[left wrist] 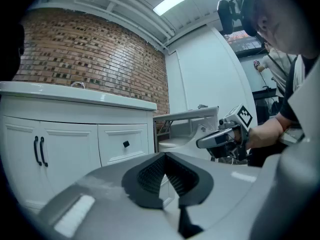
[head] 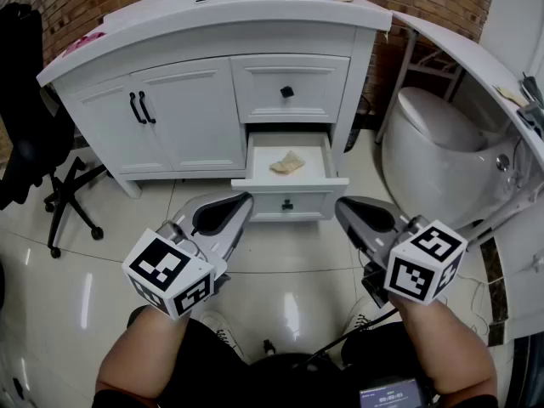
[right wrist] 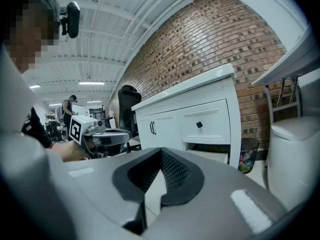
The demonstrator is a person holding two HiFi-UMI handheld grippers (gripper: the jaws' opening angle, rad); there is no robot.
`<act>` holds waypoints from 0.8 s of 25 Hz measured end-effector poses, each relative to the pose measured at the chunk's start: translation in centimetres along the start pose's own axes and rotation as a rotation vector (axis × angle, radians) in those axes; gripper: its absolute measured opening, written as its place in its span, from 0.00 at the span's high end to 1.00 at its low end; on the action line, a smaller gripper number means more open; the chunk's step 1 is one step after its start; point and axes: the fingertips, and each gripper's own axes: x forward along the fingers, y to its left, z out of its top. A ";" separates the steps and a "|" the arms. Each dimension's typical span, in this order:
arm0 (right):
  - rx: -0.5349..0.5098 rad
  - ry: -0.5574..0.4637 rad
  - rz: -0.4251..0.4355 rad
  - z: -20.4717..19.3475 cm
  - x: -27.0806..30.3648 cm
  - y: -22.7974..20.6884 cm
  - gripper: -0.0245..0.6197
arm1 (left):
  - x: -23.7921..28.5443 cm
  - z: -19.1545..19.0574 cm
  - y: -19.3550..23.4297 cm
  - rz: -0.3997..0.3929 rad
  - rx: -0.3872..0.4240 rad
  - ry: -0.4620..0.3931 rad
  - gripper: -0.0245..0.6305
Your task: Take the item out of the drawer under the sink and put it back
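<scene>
The lower drawer point(head: 289, 183) of the white sink cabinet point(head: 183, 113) is pulled out. A crumpled beige item point(head: 289, 162) lies inside it on the drawer floor. My left gripper point(head: 246, 201) hovers just in front of the drawer's left corner, shut and empty. Opposite it, off the drawer's right corner, my right gripper point(head: 341, 207) is shut with nothing in it. In the left gripper view the left gripper point(left wrist: 165, 154) has its pads meeting, and the right gripper point(left wrist: 225, 137) shows beyond. The right gripper view shows the right gripper point(right wrist: 161, 149) closed, with the left gripper point(right wrist: 102, 135) at the left.
A shut upper drawer point(head: 289, 87) with a black knob sits above the open one, with double doors point(head: 157, 117) to its left. A white toilet point(head: 438, 147) stands at the right, and a black office chair point(head: 38, 143) at the left. A bin point(right wrist: 248, 154) stands by the brick wall.
</scene>
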 end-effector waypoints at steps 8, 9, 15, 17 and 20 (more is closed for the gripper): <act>0.023 -0.001 0.007 0.5 1.9 -1.2 0.96 | 1.2 1.3 1.2 0.026 0.147 -0.001 0.95; 0.030 0.002 0.006 0.4 2.1 -1.5 0.96 | 1.5 1.6 1.5 0.027 0.164 -0.002 0.95; 0.067 -0.008 -0.004 0.9 3.6 -3.2 0.96 | 4.4 4.2 4.6 0.004 0.225 0.016 0.95; 0.068 -0.015 -0.004 1.3 4.2 -3.7 0.96 | 5.7 4.1 5.7 -0.007 0.301 0.058 0.95; 0.062 -0.010 -0.002 1.4 5.0 -4.3 0.96 | 8.0 3.4 7.3 -0.024 0.390 0.128 0.95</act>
